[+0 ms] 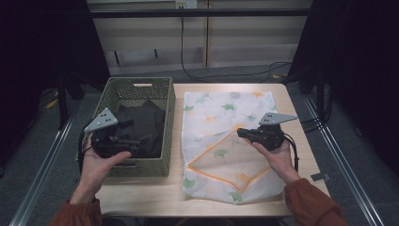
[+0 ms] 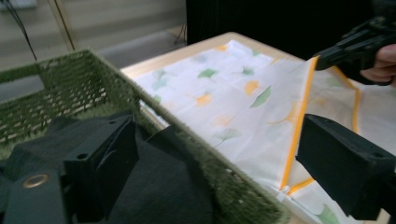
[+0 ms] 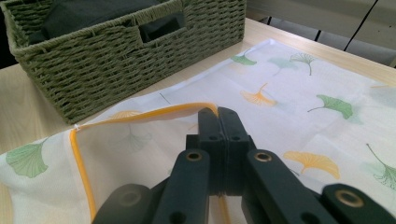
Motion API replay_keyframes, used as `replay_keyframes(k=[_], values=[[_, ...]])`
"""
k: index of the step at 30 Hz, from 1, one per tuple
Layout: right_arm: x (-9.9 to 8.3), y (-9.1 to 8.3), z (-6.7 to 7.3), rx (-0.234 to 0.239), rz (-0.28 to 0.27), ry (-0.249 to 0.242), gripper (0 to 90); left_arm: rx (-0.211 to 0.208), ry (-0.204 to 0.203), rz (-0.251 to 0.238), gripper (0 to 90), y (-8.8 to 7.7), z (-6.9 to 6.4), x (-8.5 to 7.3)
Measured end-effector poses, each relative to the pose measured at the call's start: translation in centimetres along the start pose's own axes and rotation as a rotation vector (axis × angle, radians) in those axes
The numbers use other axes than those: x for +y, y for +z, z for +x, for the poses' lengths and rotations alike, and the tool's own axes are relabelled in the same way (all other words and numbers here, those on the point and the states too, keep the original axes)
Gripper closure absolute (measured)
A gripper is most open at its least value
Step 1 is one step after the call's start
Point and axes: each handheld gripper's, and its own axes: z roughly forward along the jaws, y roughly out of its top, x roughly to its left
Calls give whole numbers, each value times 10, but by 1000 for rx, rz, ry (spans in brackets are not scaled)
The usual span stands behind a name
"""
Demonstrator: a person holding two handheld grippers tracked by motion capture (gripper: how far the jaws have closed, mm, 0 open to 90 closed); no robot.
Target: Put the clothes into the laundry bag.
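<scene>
The thin white mesh laundry bag with ginkgo-leaf print [image 1: 226,141] looks light and limp, best pinched at its orange-edged opening [image 3: 140,112], where the right tool [image 1: 242,133] is clenched on it, while the left tool [image 1: 129,141] hangs released above soft dark clothes [image 1: 141,125] in the green woven basket [image 1: 169,117]

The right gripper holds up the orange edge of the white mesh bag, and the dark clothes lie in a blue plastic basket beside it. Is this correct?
Not quite: the basket is green woven wicker, not blue plastic, as the right gripper view shows. The right gripper does pinch the bag's orange edge, and the dark clothes lie in that basket.
</scene>
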Motion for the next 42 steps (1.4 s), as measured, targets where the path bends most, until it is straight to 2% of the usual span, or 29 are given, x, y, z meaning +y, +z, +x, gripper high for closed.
replay_keyframes(k=[2, 4, 5, 6, 7, 9, 11, 12, 14, 15, 16, 17, 18, 19, 20, 21, 22, 23, 24, 25, 26, 28, 29, 31, 32, 34, 36, 39, 42], values=[[0, 1, 0, 6, 9, 3, 896, 20, 3, 9, 126, 5, 6, 1], [-1, 2, 0, 9, 17, 0, 896, 39, 35, 64, 131, 13, 14, 2], [-1, 2, 0, 9, 17, 0, 896, 39, 35, 64, 141, 13, 14, 2], [-1, 3, 0, 12, 19, 1, 896, 51, 21, 110, 141, 18, 19, 1], [-2, 4, 0, 9, 26, 5, 895, 57, -18, 163, 113, 26, 24, 2], [-3, 5, -1, 14, 30, 6, 895, 74, 5, 174, 114, 32, 24, 4], [-3, 6, -1, 10, 35, 7, 895, 71, -4, 180, 99, 39, 26, 6], [-3, 6, -1, 10, 36, 8, 895, 72, 0, 193, 76, 44, 28, 6], [-2, 5, -1, 15, 38, 10, 895, 75, 15, 207, 87, 48, 31, 5], [-2, 5, -1, 19, 37, 8, 895, 115, 0, 252, 81, 56, 40, 2], [-2, 5, -1, 16, 39, 8, 895, 99, -41, 253, 42, 60, 44, -1], [-2, 5, -1, 19, 40, 7, 895, 99, -34, 289, 35, 64, 48, -4], [-2, 4, -2, 16, 43, 5, 895, 129, -3, 322, 78, 66, 49, -5], [-3, 4, -2, 16, 43, 6, 895, 129, -3, 322, 55, 66, 49, -5], [-3, 5, -3, 19, 44, 8, 895, 130, 6, 363, 21, 73, 53, -10], [-3, 5, -3, 13, 47, 6, 895, 127, -14, 374, 36, 77, 56, -14], [-4, 5, -4, 13, 48, 6, 895, 129, -4, 395, 41, 79, 57, -15], [-4, 5, -4, 13, 47, 8, 895, 146, 15, 411, 41, 81, 59, -18], [-4, 4, -4, 13, 47, 8, 895, 168, 7, 413, 41, 84, 62, -22], [-3, 4, -3, 14, 45, 7, 895, 168, 7, 413, 39, 84, 62, -22], [-4, 4, -3, 12, 46, 3, 895, 220, 3, 479, 25, 88, 69, -27], [-4, 5, -3, 12, 51, 3, 895, 245, -20, 500, 0, 88, 78, -33], [-4, 5, -2, 13, 52, 4, 895, 247, -43, 501, 0, 88, 81, -35], [-5, 6, -2, 13, 58, -2, 895, 246, -49, 505, 0, 88, 86, -37], [-5, 6, -2, 11, 59, -1, 895, 253, -63, 537, 0, 89, 90, -38], [-5, 6, -2, 9, 62, -1, 895, 247, -71, 539, 0, 92, 96, -42], [-5, 6, -2, 13, 64, -5, 895, 228, -79, 563, 0, 97, 100, -47], [-5, 5, -1, 10, 67, -9, 895, 221, -79, 565, 0, 102, 103, -49], [-6, 7, -2, 15, 74, -8, 895, 133, -101, 595, 0, 108, 107, -53]])
